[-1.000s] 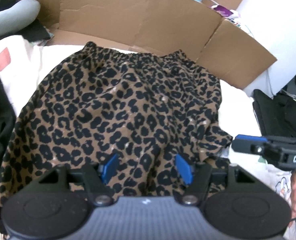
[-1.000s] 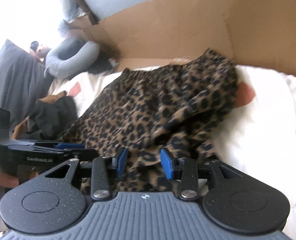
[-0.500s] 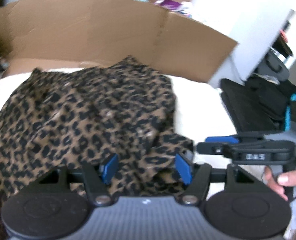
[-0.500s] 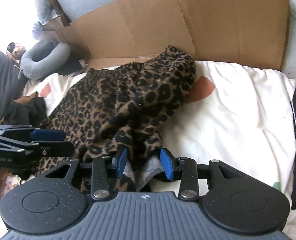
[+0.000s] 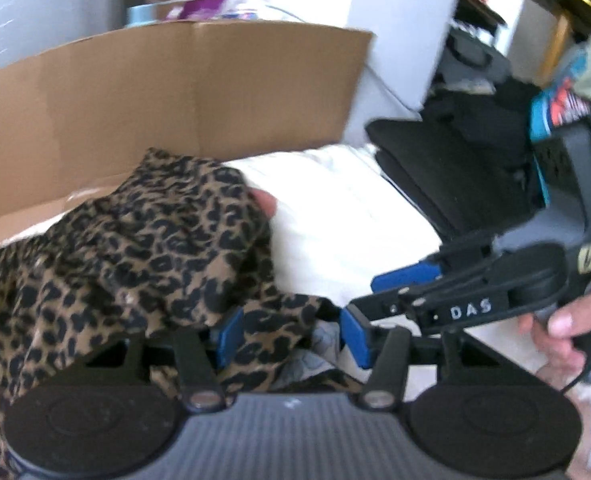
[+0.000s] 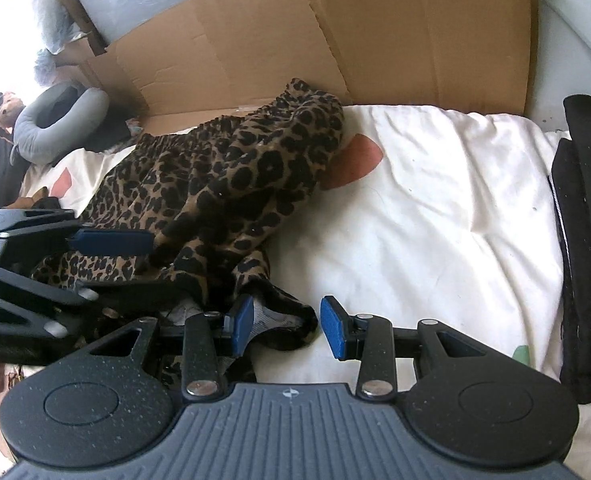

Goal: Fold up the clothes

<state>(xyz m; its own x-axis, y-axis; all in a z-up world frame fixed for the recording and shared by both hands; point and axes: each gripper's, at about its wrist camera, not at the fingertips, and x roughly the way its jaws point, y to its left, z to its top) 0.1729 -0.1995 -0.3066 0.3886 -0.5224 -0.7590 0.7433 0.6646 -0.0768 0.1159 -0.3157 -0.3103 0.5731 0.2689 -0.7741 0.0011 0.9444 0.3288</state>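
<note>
A leopard-print garment (image 6: 231, 184) lies bunched on the white bedding (image 6: 435, 208), its right side gathered toward the middle. My left gripper (image 5: 291, 336) sits over the garment's (image 5: 143, 256) near hem. Its jaws are closing with a fold of the fabric between the blue pads, and a gap shows at the right pad. My right gripper (image 6: 287, 326) stands open at the hem's right corner. The dark hem lies between its pads, against the left one. The two grippers are close together, the right gripper (image 5: 379, 292) just right of the left.
A flattened cardboard sheet (image 6: 335, 40) stands along the back of the bedding. Black bags or cushions (image 6: 587, 240) line the right edge. A grey neck pillow (image 6: 55, 120) and dark clothes lie at the far left. A hand (image 5: 555, 332) grips the right tool.
The left view has swung right and rolled. The spread garment has bunched up toward the middle. The left jaws have narrowed, and the two grippers have drawn closer together at the near hem.
</note>
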